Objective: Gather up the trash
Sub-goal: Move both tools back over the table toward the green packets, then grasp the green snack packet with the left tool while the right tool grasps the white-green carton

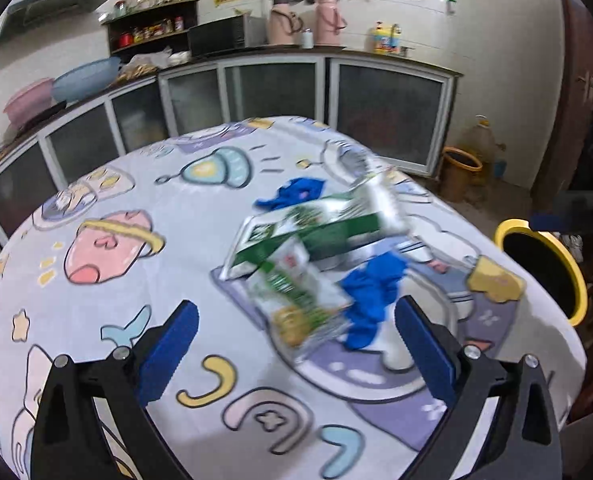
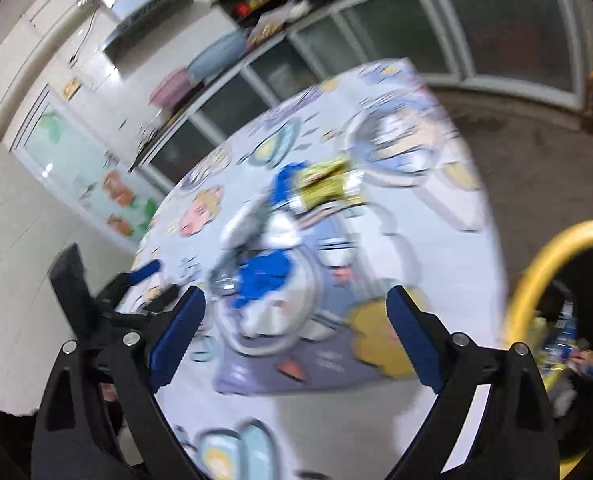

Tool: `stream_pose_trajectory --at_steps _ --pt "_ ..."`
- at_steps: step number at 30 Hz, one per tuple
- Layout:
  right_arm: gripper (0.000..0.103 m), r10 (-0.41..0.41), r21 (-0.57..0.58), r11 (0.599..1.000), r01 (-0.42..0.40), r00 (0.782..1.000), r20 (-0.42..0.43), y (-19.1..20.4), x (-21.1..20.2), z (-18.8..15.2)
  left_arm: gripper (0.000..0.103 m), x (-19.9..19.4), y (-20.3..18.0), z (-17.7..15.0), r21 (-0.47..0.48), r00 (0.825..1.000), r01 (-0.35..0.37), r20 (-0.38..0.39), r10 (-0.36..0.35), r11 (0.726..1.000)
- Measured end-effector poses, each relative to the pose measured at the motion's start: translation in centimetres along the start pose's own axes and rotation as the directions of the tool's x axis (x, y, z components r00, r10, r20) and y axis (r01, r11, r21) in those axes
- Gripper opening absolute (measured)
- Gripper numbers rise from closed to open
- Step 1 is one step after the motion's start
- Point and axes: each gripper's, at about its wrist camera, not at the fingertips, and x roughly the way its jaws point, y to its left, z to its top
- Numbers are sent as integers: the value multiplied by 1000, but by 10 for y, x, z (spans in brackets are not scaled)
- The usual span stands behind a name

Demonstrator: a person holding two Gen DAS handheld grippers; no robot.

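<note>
left claw (image 1: 292, 340) – black frame | blue pads | silver screws

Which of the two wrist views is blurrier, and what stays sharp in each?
Right wrist view: heavy motion smear across the tablecloth and trash, only the right gripper crisp. Left wrist view: milder; the green carton and snack wrapper are streaked, the cabinets and left gripper sharp; fisheye bends both.

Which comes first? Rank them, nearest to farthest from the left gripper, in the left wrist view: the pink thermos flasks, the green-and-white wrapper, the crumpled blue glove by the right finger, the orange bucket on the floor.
1. Crumpled blue glove and green-and-white wrapper: side by side just ahead of the left gripper, too close to call.
2. Orange bucket: floor, beyond the table, right.
3. Pink thermos flasks: back counter.
</note>
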Motion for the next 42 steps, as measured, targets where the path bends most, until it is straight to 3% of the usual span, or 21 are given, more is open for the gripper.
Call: stream_pose_trajectory --at_steps 6,15,17,19,22,24,25,26,27,29,34,42 --pt "86 128 77 990 -118 983 -133 31 68 38 95 29 10 -2 -75 999 24 -35 -27 997" --pt "79 145 106 986 -125 967 -208 42 116 63 95 72 10 7 -78 995 -1 -103 -7 997" --pt "74 123 101 990 -103 966 -226 41 126 65 95 79 10 8 -79 993 -9 -116 0 997" --pt "62 131 115 988 -106 963 -236 37 132 66 94 84 12 10 -86 993 -7 -119 -3 996" --pt "57 120 109 989 -96 962 -245 38 139 67 80 86 19 14 -110 994 -5 -110 -7 994" --pt "49 113 107 990 -88 959 -261 38 147 67 57 90 23 13 -125 992 -4 -123 -12 992" --pt "40 101 102 992 -75 958 -270 38 150 66 54 91 25 12 -129 991 -9 -135 -9 992" --pt "30 79 94 994 -54 957 -278 38 153 65 41 95 28 10 -134 989 -20 -151 -1 991" --pt "28 64 86 995 -41 958 -279 38 153 65 32 97 30 9 -140 987 -27 -161 4 990" --pt "24 35 71 997 -17 962 -270 39 153 63 26 96 39 7 -177 987 -10 -161 -19 984" --pt "22 23 48 999 -11 967 -252 45 148 60 23 77 50 6 -203 990 17 -132 -44 979" --pt "21 5 12 1000 -2 983 -181 63 115 61 20 35 70 -3 -223 996 -3 -88 -17 975"
